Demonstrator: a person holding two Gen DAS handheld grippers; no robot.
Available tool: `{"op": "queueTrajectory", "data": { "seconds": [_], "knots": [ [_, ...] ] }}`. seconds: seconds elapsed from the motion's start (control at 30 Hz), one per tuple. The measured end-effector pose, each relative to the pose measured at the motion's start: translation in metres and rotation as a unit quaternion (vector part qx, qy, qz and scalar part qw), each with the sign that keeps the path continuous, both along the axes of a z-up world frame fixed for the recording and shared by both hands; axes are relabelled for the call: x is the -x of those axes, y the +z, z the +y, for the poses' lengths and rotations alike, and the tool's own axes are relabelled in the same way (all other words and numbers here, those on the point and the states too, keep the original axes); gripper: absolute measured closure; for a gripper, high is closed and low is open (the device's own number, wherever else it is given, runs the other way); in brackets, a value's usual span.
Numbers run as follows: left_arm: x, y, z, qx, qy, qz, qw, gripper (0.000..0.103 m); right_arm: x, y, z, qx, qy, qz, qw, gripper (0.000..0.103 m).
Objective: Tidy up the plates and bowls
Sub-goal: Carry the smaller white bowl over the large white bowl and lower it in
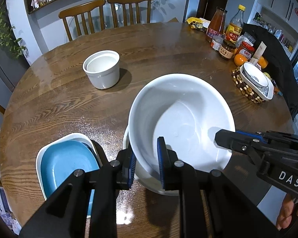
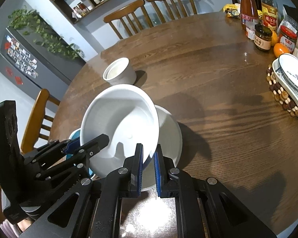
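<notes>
A large white bowl (image 1: 186, 119) is held tilted over a second white bowl (image 1: 141, 176) on the round wooden table (image 1: 168, 49). My left gripper (image 1: 147, 162) is shut on the tilted bowl's near rim. My right gripper (image 2: 148, 158) is shut on its rim too, and it shows in the left wrist view (image 1: 228, 140) at the bowl's right side. In the right wrist view the tilted bowl (image 2: 121, 123) leans over the lower bowl (image 2: 168, 132). A blue dish (image 1: 67, 162) lies in a white dish (image 1: 38, 158) at the left. A small white pot (image 1: 101, 69) stands farther back.
Bottles and jars (image 1: 228, 37) and oranges (image 1: 240, 59) stand at the far right of the table. A patterned plate (image 1: 256, 77) rests on a beaded trivet (image 1: 242, 87) there. Two wooden chairs (image 1: 109, 15) stand behind the table, another (image 2: 35, 119) at the left.
</notes>
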State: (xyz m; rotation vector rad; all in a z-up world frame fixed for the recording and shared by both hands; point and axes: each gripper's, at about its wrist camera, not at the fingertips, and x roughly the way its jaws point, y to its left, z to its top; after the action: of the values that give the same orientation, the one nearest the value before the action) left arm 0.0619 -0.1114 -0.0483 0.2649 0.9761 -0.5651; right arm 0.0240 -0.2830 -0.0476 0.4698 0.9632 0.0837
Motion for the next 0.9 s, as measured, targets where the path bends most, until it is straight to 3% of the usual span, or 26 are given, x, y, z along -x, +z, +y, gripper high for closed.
{"op": "queueTrajectory", "data": {
  "seconds": [0.9],
  "knots": [
    [-0.003,-0.024,-0.007,-0.028,-0.004,0.035,0.9990,0.087,-0.006,-0.020,0.003,-0.008,0.003,0.034,0.999,0.091]
  ]
}}
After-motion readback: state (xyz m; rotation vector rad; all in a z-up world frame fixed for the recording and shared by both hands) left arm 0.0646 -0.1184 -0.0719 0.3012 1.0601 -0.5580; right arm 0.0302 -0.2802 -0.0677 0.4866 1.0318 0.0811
